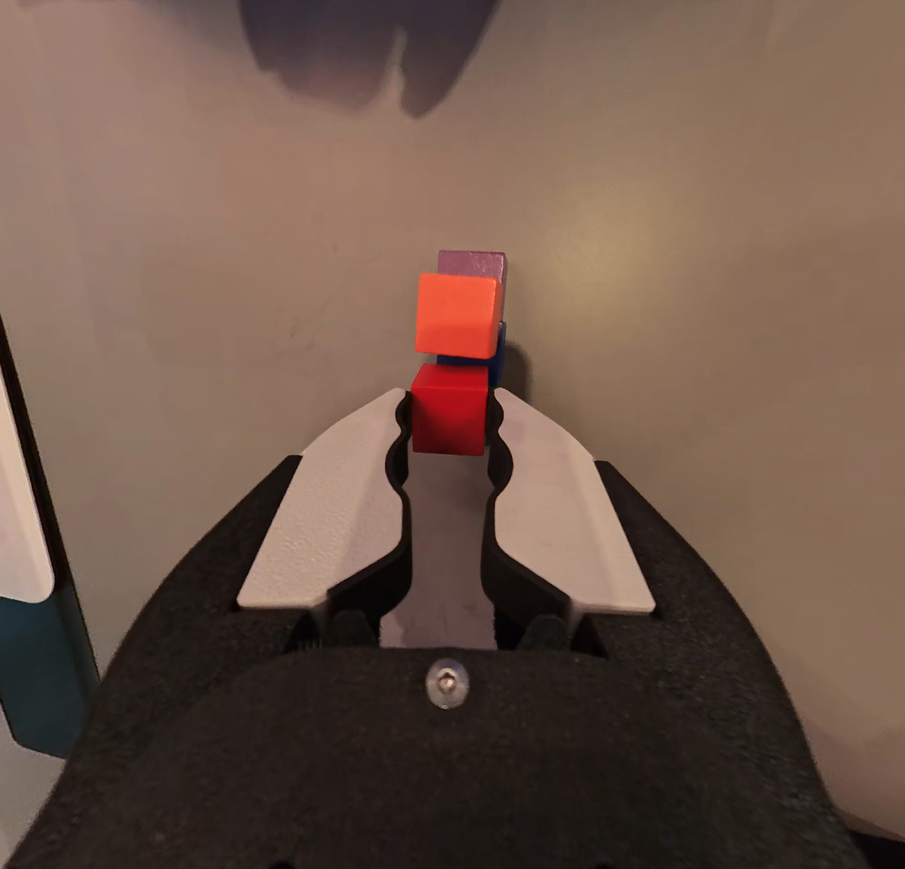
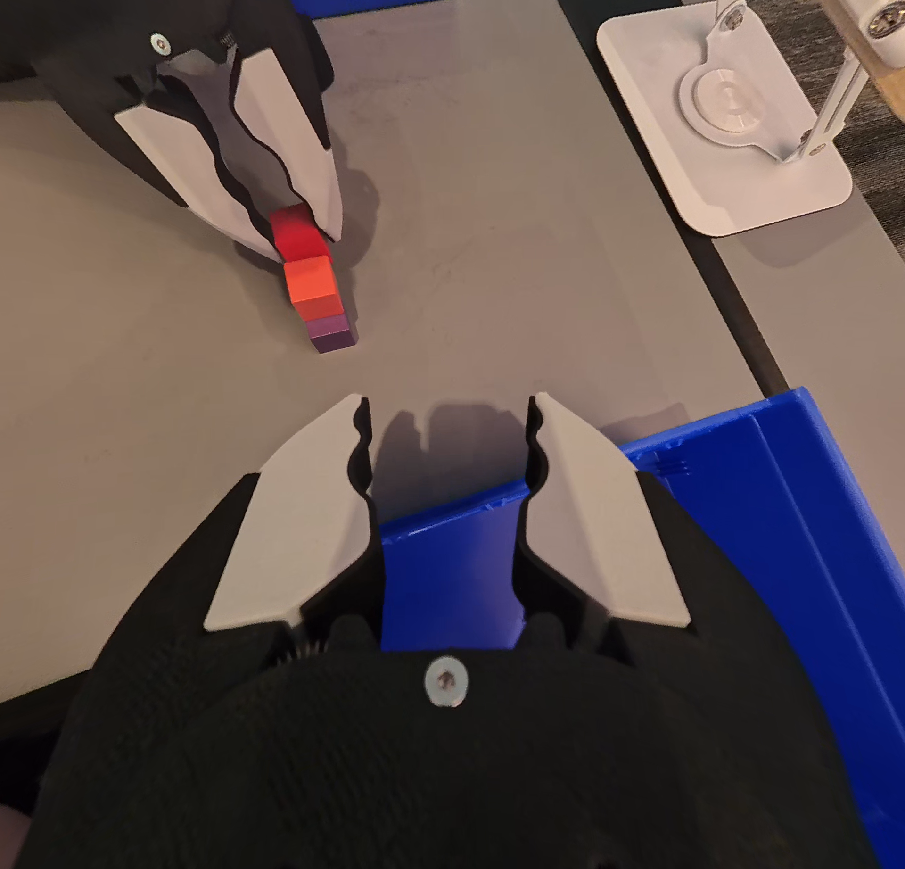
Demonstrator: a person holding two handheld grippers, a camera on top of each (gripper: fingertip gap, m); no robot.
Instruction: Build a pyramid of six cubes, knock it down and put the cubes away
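Directly under the right gripper (image 2: pixel 448 421), whose jaws hang spread with nothing between them, sits a blue bin (image 2: pixel 783 527); I cannot see its contents. Ahead and right stands a white stand base (image 2: pixel 646 179) on the grey table (image 2: pixel 489 208). Ahead-left, the left gripper (image 1: pixel 449 404) pinches the red cube (image 1: pixel 448 412), with orange cube (image 1: pixel 458 314), purple cube (image 1: pixel 472 262) and a blue cube (image 1: pixel 499 350) just beyond its tips.

1. Left gripper (image 1: pixel 449 397) points down at the table, its jaws nearly closed and its tips pressing both sides of a red cube (image 1: pixel 449 408).
2. Right gripper (image 2: pixel 448 404) hangs well apart from the left, jaws spread wide, holding nothing.
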